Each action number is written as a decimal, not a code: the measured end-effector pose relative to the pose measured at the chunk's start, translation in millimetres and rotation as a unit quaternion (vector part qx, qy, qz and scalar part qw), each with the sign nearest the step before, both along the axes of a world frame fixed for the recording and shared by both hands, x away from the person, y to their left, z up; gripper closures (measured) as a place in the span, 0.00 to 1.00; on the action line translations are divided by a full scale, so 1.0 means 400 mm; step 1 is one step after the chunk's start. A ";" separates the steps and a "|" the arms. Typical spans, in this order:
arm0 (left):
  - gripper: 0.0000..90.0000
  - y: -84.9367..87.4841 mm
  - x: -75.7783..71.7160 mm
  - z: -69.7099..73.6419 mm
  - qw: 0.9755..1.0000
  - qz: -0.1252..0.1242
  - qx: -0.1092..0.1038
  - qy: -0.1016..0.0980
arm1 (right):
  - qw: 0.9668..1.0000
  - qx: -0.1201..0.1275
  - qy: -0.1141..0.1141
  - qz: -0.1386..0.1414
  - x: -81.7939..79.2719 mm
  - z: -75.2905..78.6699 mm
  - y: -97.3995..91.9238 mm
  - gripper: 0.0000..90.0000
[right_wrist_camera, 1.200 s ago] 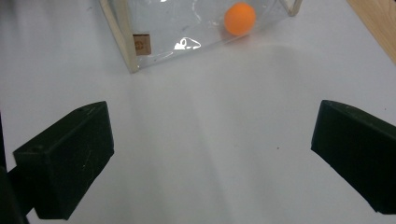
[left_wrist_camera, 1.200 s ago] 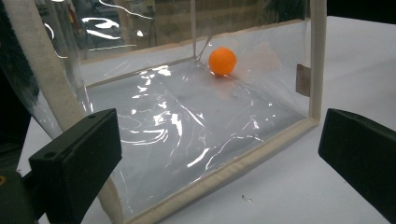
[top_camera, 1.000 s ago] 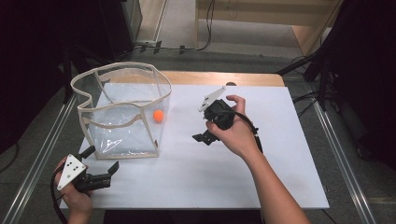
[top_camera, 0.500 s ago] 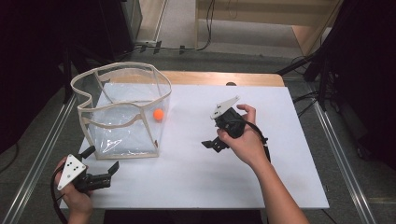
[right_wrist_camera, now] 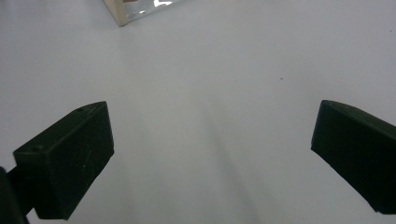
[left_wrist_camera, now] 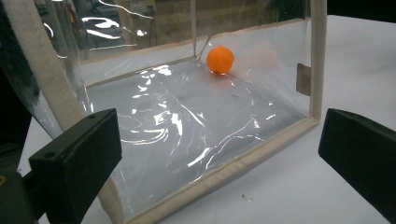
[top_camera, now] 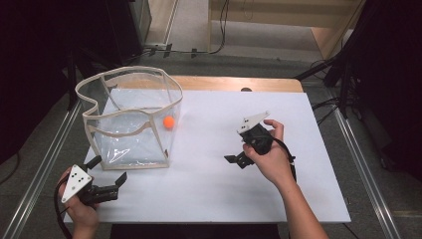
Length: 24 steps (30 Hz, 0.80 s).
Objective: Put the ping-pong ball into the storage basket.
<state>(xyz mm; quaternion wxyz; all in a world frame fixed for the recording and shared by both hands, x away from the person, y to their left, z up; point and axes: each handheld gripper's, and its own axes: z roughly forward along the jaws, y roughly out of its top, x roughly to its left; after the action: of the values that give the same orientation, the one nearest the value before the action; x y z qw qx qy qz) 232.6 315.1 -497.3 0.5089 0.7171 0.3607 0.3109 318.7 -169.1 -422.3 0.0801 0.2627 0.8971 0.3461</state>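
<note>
Both grippers, left [top_camera: 110,175] and right [top_camera: 238,158], we are holding with jaws wide apart and empty, over the worktop [top_camera: 209,194] near the clear bag [top_camera: 130,130] containing an orange ball [top_camera: 169,122].

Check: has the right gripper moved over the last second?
Yes. The right gripper has drawn back toward the person and rightward, away from the clear plastic bin, jaws open.

clear bag [right_wrist_camera: 135,10] cut off at top edge in right gripper view, just one corner visible
</note>
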 end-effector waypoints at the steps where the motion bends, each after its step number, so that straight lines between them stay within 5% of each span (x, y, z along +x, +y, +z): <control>1: 0.00 0.000 0.000 0.000 1.000 0.000 0.000 0.000 | 1.000 0.002 0.000 -0.001 -0.003 -0.002 -0.005 0.00; 24: 0.00 0.001 0.000 0.000 1.000 0.001 0.001 -0.001 | 0.997 0.038 -0.013 -0.061 -0.059 -0.055 -0.129 0.00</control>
<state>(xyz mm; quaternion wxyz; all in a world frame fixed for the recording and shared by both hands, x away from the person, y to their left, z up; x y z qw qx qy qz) 232.4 315.3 -497.3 0.5080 0.7170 0.3609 0.3122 295.2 -220.8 -444.4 0.1023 0.3156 0.8645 0.3776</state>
